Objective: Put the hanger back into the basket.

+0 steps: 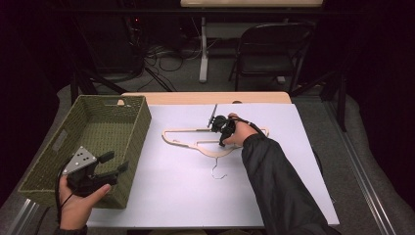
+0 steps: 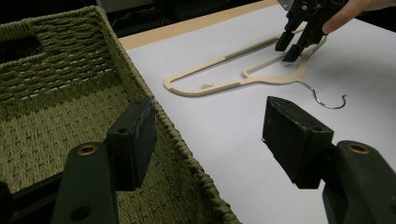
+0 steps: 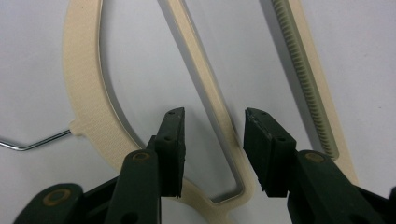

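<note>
Nearest, left tongs (image 1: 113,163) held wide open in a hand (image 1: 78,203) over the near right rim of the green woven basket (image 1: 58,142), gripping nothing. Basket at the left edge of the white bench (image 1: 171,196). Farther out, cream hanger (image 1: 195,139) lying flat mid-bench, thin metal hook (image 1: 218,172) pointing toward the near side. Right tongs (image 3: 212,140) down at the hanger, open, one jaw on each side of a thin inner bar, not squeezing it. Beyond the bench, a dark folding chair (image 1: 271,49).
</note>
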Available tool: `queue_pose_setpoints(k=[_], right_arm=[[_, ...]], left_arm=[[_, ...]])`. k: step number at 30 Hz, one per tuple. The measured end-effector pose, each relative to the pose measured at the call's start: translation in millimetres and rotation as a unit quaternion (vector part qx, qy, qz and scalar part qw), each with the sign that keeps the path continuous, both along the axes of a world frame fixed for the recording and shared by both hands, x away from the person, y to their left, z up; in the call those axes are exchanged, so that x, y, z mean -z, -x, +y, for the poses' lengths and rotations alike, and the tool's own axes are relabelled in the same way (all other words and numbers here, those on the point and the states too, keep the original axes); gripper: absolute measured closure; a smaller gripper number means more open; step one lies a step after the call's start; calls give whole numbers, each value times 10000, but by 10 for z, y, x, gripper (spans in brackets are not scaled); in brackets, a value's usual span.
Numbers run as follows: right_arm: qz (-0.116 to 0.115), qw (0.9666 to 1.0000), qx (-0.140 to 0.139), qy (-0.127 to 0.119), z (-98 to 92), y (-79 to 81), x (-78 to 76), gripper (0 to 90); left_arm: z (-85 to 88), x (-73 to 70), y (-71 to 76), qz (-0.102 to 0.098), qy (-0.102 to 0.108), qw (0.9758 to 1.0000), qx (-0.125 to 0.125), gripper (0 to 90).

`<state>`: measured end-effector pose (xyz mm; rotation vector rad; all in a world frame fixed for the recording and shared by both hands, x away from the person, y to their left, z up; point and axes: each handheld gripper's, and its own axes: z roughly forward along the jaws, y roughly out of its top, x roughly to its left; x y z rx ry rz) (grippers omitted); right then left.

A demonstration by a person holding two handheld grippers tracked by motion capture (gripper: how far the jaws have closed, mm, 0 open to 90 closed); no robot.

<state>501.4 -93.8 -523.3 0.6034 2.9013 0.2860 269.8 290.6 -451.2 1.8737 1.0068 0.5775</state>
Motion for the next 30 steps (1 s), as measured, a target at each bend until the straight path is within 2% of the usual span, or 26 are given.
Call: queue_pose_setpoints(k=[2,3,7,8,9,11,14,16,17,21,22,24,26,27,28,29,30], right_arm=[[19,10000,16,35,1,-5,-1,579],[19,10000,26,-84,-3,-20,19,559],[140,9998,111,-31,-9,-46,23,545],[79,9997,104,-197,-19,-55,58,558],[141,9994,167,-256,-22,-59,63,568],[253,9992,197,-230,-35,-80,51,575],[438,9985,236,-228,-58,-98,36,633],[520,9981,268,-209,-69,-100,27,748],[540,9982,200,-179,-77,-103,25,753],[510,9986,76,-128,-64,-66,29,776],[398,9986,-23,-346,-57,-27,75,794],[432,9986,-83,-287,-53,-13,71,805],[650,9976,-231,107,-38,24,19,855],[769,9964,-206,295,-35,34,-12,858],[769,9964,-206,295,-35,34,-12,858],[734,9972,-14,127,-49,77,8,859],[734,9972,-14,127,-49,77,8,859]], left_arm=[[0,1,0,2,-3,10000,1,355],[1,1,-1,2,-5,10000,1,355],[8,-1,-1,-3,2,10000,-7,355],[8,-1,-1,-3,2,10000,-7,355],[9,-2,1,-6,8,10000,-10,355],[12,-4,1,1,4,10000,-10,355],[16,-4,1,5,2,10000,-15,355],[18,-2,0,15,7,10000,-34,355],[19,-2,0,15,8,10000,-36,355],[20,0,-2,12,0,10000,-34,357],[16,0,2,10,-2,10000,-44,357],[14,-1,4,5,4,10000,-45,357],[13,-8,7,-4,-3,10000,-36,358],[12,-9,9,-8,0,10000,-40,357],[12,-9,9,-8,0,10000,-40,358],[11,-12,10,-13,2,10000,-42,359],[11,-12,10,-13,2,10000,-42,359]])
